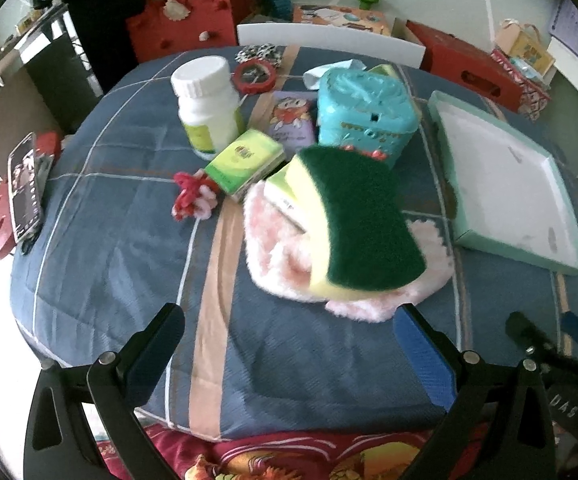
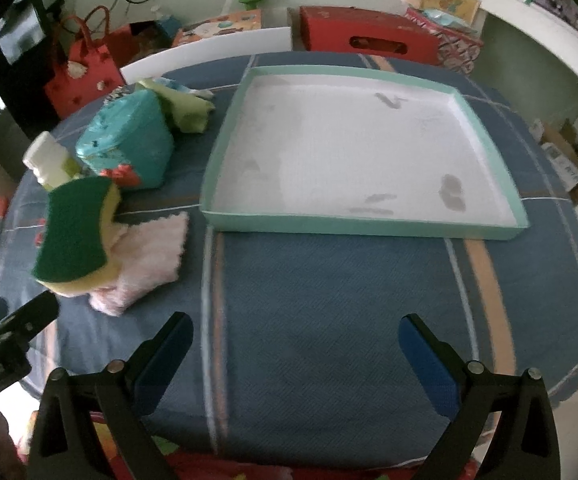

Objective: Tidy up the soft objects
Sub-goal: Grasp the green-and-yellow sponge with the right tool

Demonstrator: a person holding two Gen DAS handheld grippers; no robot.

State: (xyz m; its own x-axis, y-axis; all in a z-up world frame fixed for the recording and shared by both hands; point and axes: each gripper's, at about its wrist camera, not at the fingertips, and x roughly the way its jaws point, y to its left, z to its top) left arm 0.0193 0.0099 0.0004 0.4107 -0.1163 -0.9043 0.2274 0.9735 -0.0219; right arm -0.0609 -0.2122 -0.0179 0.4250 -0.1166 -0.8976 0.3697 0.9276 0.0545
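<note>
A green-and-yellow sponge lies tilted on a fluffy pink cloth in the middle of the table; both also show at the left of the right wrist view, the sponge on the cloth. A shallow mint-rimmed tray with a white floor holds nothing; it sits right of the sponge. My left gripper is open and empty, just short of the cloth. My right gripper is open and empty, in front of the tray. A yellow-green cloth lies behind the teal box.
A white bottle, a green pack, a teal box, a purple card, a red ring and a red-pink scrunchie stand on the blue checked cloth. A phone sits at the left edge. Red bags and boxes stand behind.
</note>
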